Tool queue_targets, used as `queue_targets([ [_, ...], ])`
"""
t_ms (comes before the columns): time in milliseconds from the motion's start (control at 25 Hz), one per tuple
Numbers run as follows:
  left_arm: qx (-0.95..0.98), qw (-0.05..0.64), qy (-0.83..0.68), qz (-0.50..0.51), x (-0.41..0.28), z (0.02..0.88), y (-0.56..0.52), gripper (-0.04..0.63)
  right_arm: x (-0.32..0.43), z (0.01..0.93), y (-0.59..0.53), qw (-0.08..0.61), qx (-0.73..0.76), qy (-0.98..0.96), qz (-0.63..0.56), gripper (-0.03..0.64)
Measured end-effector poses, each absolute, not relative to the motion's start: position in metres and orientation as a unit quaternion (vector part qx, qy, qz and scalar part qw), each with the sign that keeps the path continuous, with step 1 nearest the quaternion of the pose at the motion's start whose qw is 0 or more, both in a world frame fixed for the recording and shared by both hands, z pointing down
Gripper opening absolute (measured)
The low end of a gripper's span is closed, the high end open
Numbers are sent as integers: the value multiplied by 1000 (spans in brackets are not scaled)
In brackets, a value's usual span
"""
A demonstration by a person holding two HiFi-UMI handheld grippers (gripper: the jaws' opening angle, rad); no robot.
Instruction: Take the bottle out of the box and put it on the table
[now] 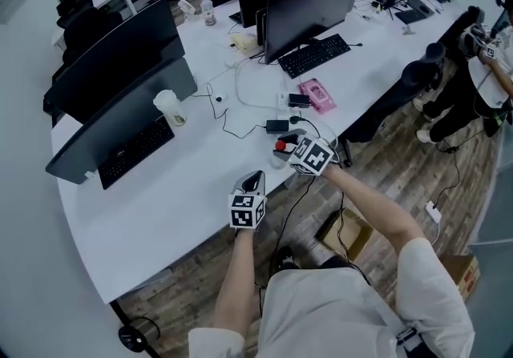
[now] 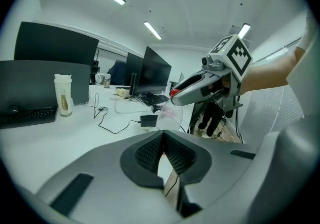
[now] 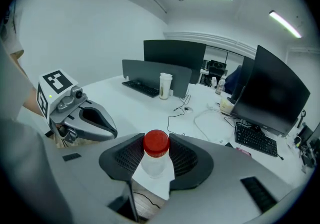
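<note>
Right gripper (image 3: 156, 154) was clamped on the bottle (image 3: 152, 165). Pads pressed on either side just under its red cap (image 3: 156, 142), with the clear body hanging below the jaws. You had it out of the box (image 1: 345, 234), which sat on the floor by your legs. Head view put the bottle over the near edge of the table (image 1: 184, 188), just beside a black adapter (image 1: 276, 125) and its cable. Couldn't tell whether the base touched the tabletop.

Your left gripper (image 2: 163, 137) was closed with nothing in it. Pad tips met, and only floor and a cable showed through the gap behind them. It also sat over the table edge, left of the right gripper, a bit nearer to you and apart from it.

On the table:
- Two dark monitors (image 1: 120, 84) stood at the left, with a keyboard (image 1: 135, 151) in front.
- A pale cup (image 1: 169, 106) stood just beside that keyboard.
- A pink pack (image 1: 317, 95) lay further back, past the adapter.
- More monitors (image 1: 309, 4) and a second keyboard (image 1: 314, 55) were beyond that.

A person (image 1: 453, 88) stood at the far right, well apart from you.
</note>
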State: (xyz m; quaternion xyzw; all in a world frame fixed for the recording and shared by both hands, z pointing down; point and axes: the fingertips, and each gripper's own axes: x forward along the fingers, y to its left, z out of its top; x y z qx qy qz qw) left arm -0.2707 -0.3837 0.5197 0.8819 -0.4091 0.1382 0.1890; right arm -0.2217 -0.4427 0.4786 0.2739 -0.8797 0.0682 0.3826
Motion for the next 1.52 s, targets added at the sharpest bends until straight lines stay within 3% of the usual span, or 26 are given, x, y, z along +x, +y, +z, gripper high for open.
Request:
queue_targets([
  [320, 879, 194, -411, 143, -267, 525, -381, 15, -218, 478, -451, 337, 314, -884, 84, 186],
  [440, 880, 192, -410, 146, -262, 525, -375, 15, -215, 478, -452, 312, 336, -883, 100, 250],
  [680, 882, 176, -411, 150, -254, 513, -358, 15, -199, 463, -439, 248, 370, -886, 128, 253],
  [1040, 858, 160, -471, 125, -233, 487, -320, 15, -148, 473, -344, 176, 408, -877, 183, 253],
  [1520, 837, 143, -514, 119, -220, 480, -238, 15, -106, 482, -246, 132, 461, -856, 194, 252],
])
